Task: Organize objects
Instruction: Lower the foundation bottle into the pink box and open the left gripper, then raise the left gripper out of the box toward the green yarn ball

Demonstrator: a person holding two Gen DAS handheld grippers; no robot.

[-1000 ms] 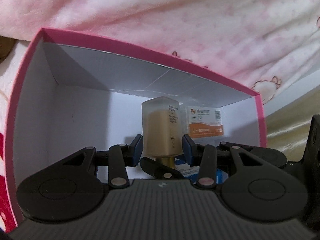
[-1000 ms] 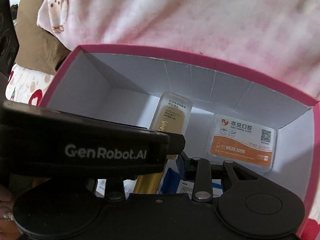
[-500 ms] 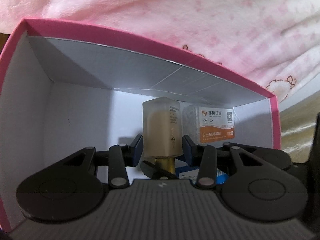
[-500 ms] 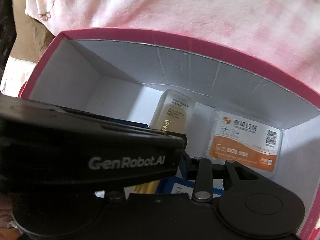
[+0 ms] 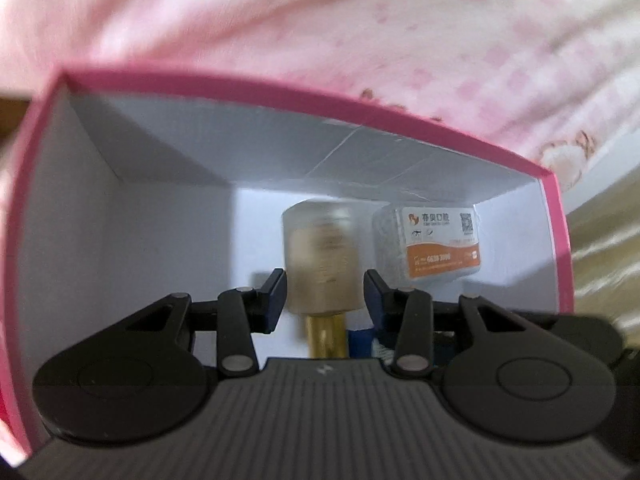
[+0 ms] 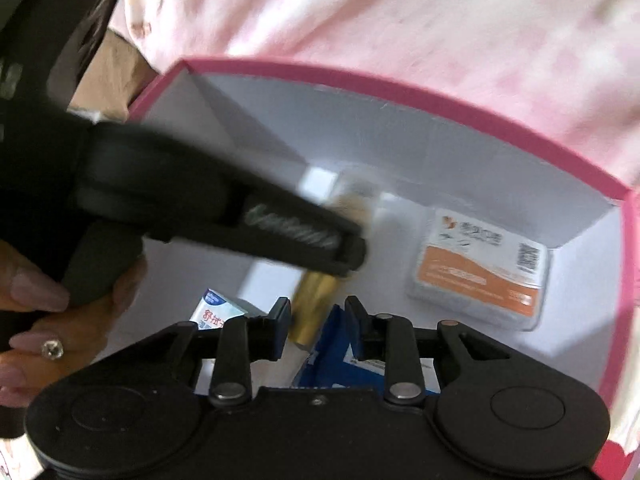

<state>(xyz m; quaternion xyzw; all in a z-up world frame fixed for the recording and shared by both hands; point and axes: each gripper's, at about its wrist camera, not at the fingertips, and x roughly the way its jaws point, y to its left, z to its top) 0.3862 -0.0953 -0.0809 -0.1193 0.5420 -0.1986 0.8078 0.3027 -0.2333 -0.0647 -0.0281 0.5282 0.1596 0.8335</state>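
A pink box with white inside (image 5: 256,92) (image 6: 480,120) lies open. In it are a frosted foundation bottle (image 5: 322,264) with a gold cap (image 6: 316,304), an orange-and-white card box (image 5: 436,244) (image 6: 480,272) and blue packets (image 6: 340,356). My left gripper (image 5: 325,292) is inside the box, its jaws on either side of the bottle's lower body; contact cannot be made out through the blur. My right gripper (image 6: 316,320) is open and empty just above the gold cap. The left gripper's body (image 6: 224,220) crosses the right wrist view.
A pink patterned blanket (image 5: 360,40) lies behind the box. A small white-and-blue packet (image 6: 216,312) lies on the box floor at the left. A hand with a ring (image 6: 40,320) holds the left gripper. Beige fabric (image 5: 600,248) lies to the right.
The left gripper and bottle have pulled back and up a little in the box. The right gripper has shifted so the left tool swings aside and both its fingers show.
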